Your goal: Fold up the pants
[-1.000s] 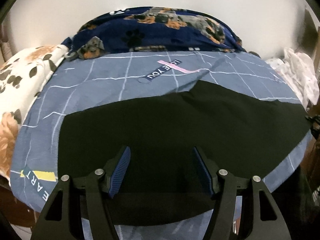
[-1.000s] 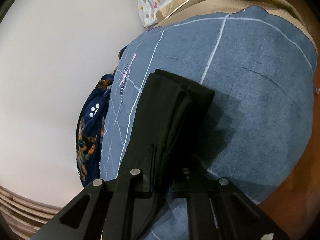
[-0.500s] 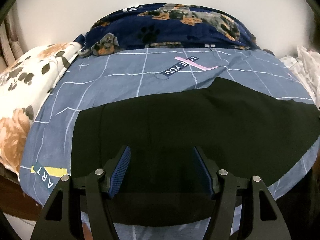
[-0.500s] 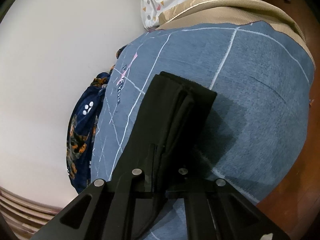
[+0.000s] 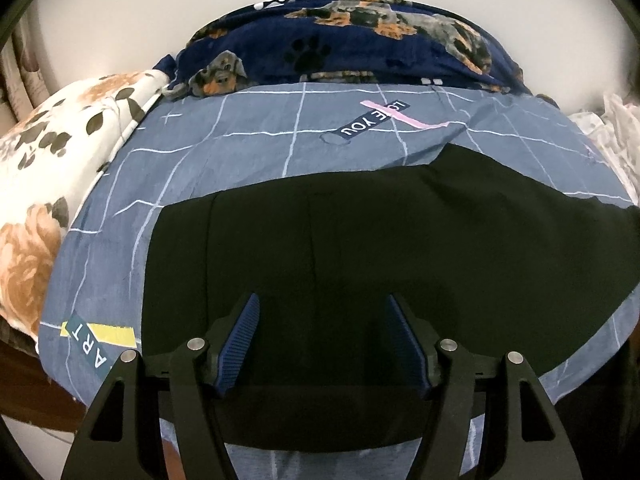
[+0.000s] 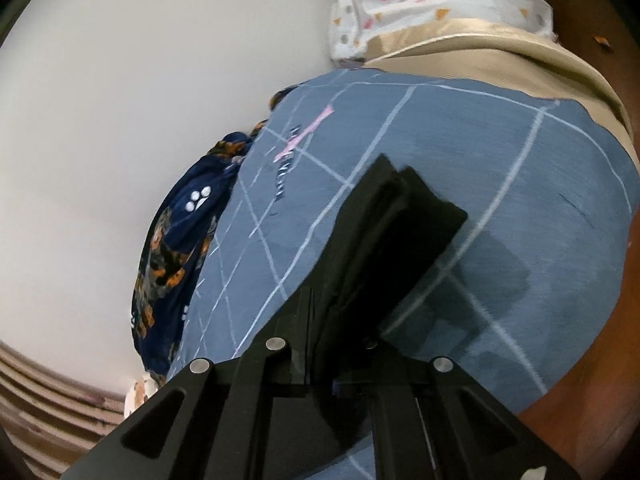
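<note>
Black pants point(image 5: 360, 248) lie spread flat across the blue grid-lined bed sheet point(image 5: 248, 152). My left gripper point(image 5: 322, 300) hovers over their near part. It is open: its blue pads point(image 5: 240, 340) stand apart and press on nothing. In the right wrist view my right gripper point(image 6: 336, 320) is shut on the folded leg end of the pants point(image 6: 392, 220). That end hangs lifted above the sheet point(image 6: 520, 160) and throws a shadow on it. The fabric hides the right fingertips.
A navy dog-print blanket point(image 5: 360, 48) lies bunched against the white wall at the back. A floral pillow point(image 5: 48, 168) sits at the left and white cloth point(image 5: 616, 132) at the right. A beige cover point(image 6: 500, 52) and dotted cloth point(image 6: 420, 4) lie beyond the sheet, by the brown wooden edge point(image 6: 592, 380).
My right gripper has risen and rolled with the leg end still held, now higher off the sheet. The left gripper has tilted slightly, stayed open, and kept its place.
</note>
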The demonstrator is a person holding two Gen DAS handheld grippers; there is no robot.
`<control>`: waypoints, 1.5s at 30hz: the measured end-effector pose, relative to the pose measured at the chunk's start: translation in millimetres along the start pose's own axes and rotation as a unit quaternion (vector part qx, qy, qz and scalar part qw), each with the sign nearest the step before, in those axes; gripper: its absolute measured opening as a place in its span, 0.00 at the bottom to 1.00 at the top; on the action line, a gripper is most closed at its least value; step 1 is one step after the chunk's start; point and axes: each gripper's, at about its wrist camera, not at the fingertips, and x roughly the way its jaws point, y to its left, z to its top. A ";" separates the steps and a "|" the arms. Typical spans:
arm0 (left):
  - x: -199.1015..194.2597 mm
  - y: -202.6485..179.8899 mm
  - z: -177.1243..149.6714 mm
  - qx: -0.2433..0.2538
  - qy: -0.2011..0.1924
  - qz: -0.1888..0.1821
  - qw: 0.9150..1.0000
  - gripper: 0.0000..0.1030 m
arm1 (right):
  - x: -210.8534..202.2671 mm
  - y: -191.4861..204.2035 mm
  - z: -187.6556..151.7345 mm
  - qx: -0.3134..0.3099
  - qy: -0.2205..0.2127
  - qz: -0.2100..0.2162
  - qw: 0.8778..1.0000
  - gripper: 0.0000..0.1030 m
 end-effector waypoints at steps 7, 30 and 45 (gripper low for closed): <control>0.5 2.5 0.5 -0.003 0.002 0.000 1.000 0.69 | 2.5 23.1 -11.3 -0.011 0.007 0.028 1.000 0.07; 5.0 -1.0 -2.1 0.006 0.018 0.001 1.000 0.72 | 23.1 57.5 -57.5 -0.024 0.062 0.074 0.995 0.07; 9.9 -5.2 -3.2 0.016 0.029 0.000 0.999 0.79 | 45.5 79.3 -94.9 -0.047 0.117 0.079 0.989 0.08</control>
